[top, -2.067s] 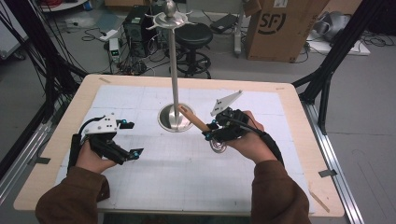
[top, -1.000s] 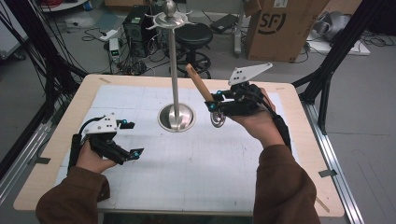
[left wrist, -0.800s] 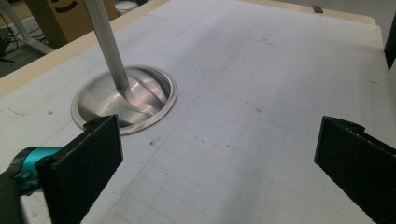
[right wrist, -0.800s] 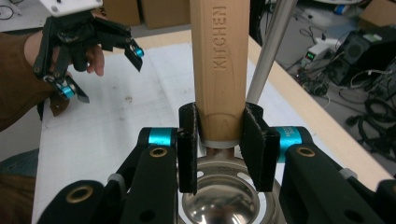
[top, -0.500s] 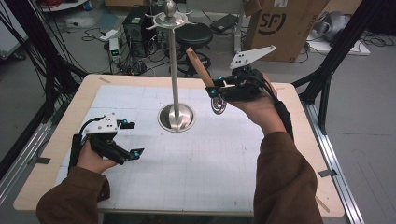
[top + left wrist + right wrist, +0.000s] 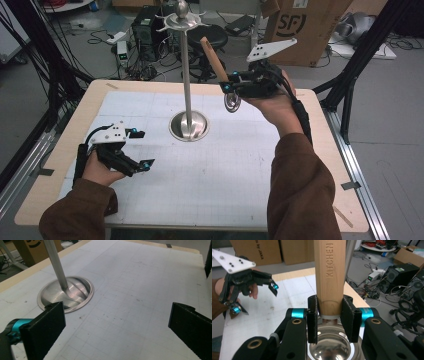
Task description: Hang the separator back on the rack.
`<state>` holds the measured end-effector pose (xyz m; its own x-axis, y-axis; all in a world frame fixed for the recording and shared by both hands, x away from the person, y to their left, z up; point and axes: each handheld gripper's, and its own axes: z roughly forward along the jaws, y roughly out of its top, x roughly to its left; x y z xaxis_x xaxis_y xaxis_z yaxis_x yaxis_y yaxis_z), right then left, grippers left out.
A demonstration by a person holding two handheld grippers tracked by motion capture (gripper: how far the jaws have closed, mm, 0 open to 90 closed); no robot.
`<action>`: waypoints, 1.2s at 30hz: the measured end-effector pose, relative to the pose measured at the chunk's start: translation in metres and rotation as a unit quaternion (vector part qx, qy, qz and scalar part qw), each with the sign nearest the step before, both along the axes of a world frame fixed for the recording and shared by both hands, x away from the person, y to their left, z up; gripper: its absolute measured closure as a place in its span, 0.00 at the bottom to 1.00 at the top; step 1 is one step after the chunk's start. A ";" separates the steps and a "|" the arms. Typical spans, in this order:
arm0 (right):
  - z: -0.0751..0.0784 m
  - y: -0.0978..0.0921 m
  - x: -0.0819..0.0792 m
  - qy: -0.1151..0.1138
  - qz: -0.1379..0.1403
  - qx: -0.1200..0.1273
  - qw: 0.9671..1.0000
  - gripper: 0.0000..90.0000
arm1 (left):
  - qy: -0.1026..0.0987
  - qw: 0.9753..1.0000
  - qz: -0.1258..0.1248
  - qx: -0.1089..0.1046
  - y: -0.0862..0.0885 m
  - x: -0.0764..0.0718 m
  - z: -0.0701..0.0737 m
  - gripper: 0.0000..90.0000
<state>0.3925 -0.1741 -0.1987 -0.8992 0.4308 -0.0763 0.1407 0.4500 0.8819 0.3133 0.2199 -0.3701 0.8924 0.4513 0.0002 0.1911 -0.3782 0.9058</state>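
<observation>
The right tool (image 6: 231, 89), clamped on the wooden-handled steel strainer (image 6: 216, 59), has risen toward the tall steel stand (image 6: 186, 75); hanging seems next. The left tool (image 6: 142, 148) rests wide open.

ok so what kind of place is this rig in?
Likely a lab or workshop data-collection setup: light wooden table with a white grid mat, brown cardboard boxes and black computer gear with loose cables on the floor.

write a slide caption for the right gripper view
Right gripper clamps a wooden-handled strainer, handle up, steel bowl below.
</observation>
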 end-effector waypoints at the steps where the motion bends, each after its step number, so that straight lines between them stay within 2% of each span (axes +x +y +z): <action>1: 0.001 -0.001 0.001 -0.002 -0.001 0.004 1.000 0.77 | 0.000 1.000 0.000 0.000 0.000 0.000 0.000 0.02; 5: 0.003 -0.003 0.005 -0.002 -0.004 0.015 1.000 0.77 | 0.001 1.000 0.000 0.000 0.000 0.000 0.000 0.02; 15: 0.009 -0.008 0.021 0.004 -0.012 0.020 1.000 0.77 | 0.002 1.000 0.002 0.002 0.000 0.001 -0.001 0.02; 26: 0.010 -0.016 0.044 0.028 -0.029 0.031 0.999 0.77 | 0.003 1.000 0.002 0.004 0.001 0.002 -0.002 0.02; 31: 0.008 -0.013 0.048 0.033 -0.017 0.047 0.998 0.77 | 0.006 1.000 0.005 0.004 0.003 0.003 -0.003 0.02; 36: 0.006 -0.009 0.051 0.035 -0.013 0.048 0.998 0.77 | 0.006 1.000 0.005 0.003 0.003 0.003 -0.002 0.02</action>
